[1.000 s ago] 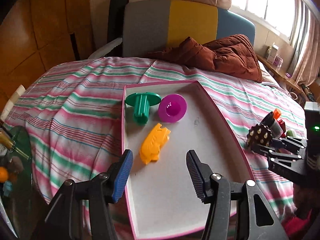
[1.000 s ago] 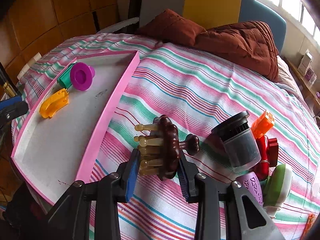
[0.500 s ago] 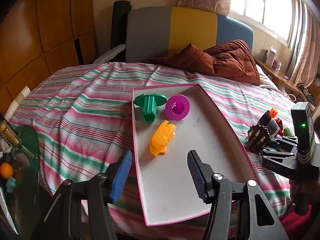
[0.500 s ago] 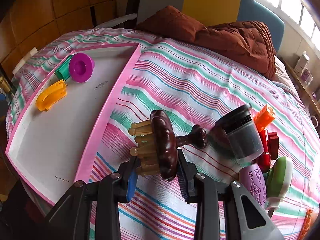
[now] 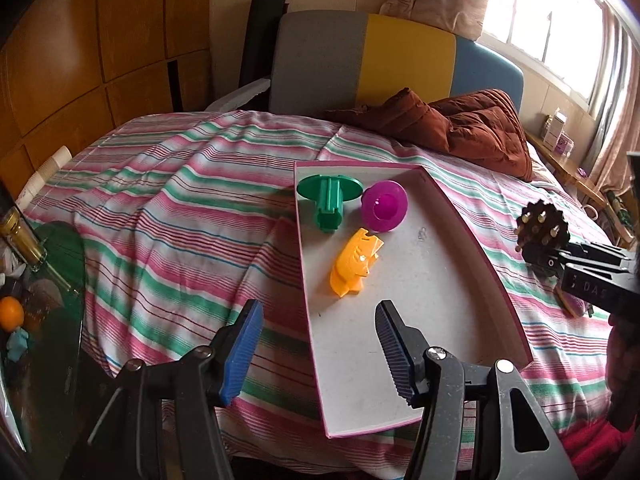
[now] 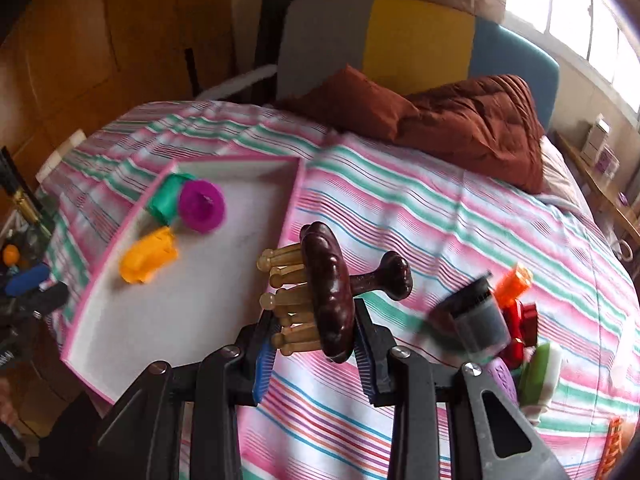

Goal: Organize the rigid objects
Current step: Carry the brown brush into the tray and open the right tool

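Note:
My right gripper is shut on a dark brown wooden massager with tan pegs, held up above the striped bedspread beside the tray's right rim. The same massager shows at the right edge of the left wrist view. A pink-rimmed white tray lies on the bed and holds a green flanged piece, a magenta cup-shaped piece and an orange toy. My left gripper stands open with nothing between its fingers, over the tray's near left corner.
A cluster of loose items lies on the bedspread at the right: a dark jar, orange and red pieces, a green-and-white item. A rust-brown quilt lies by the headboard. A glass side table with a bottle stands left.
The right gripper has lifted the massager off the bedspread and carried it toward the tray. The left gripper has drawn back from the tray, still open.

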{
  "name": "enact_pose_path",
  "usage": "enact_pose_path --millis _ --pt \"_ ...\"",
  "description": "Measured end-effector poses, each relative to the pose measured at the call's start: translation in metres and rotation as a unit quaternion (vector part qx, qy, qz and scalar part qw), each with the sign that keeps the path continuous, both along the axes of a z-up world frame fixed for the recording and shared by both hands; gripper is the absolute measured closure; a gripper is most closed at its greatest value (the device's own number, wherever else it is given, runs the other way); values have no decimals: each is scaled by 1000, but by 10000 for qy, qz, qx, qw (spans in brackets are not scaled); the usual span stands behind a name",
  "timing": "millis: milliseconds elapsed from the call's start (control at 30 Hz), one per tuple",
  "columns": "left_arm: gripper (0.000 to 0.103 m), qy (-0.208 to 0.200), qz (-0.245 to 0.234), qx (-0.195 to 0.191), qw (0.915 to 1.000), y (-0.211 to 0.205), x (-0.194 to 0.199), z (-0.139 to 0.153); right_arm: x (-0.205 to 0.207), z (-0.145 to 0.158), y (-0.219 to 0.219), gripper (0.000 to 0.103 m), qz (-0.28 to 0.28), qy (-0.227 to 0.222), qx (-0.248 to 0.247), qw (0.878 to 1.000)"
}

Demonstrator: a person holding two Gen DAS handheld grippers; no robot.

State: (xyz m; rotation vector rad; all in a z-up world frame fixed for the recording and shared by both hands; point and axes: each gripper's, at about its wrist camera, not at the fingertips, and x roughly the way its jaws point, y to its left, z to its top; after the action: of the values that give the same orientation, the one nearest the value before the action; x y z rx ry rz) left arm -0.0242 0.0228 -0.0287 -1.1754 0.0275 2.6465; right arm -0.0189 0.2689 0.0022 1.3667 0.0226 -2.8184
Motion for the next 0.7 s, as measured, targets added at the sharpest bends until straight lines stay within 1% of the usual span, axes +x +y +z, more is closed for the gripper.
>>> enact_pose_path --millis 133,400,500,633,700 --pt "44 -7 111 55 9999 -10 -1 -1 -16 4 -29 69 319 7 7 9995" --pt "44 -79 326 69 9994 -28 -3 -8 -33 -19 -71 69 744 -304 126 9967" --pt "44 -111 377 99 9992 -32 -3 -9 -50 -32 -78 69 701 -507 304 9958" --pt "44 -141 398 108 9990 -34 -4 -11 -74 -54 -82 69 621 -912 496 9927" --pt "44 -151 404 119 9990 -34 -4 -11 -80 -57 -80 68 539 -890 470 9935"
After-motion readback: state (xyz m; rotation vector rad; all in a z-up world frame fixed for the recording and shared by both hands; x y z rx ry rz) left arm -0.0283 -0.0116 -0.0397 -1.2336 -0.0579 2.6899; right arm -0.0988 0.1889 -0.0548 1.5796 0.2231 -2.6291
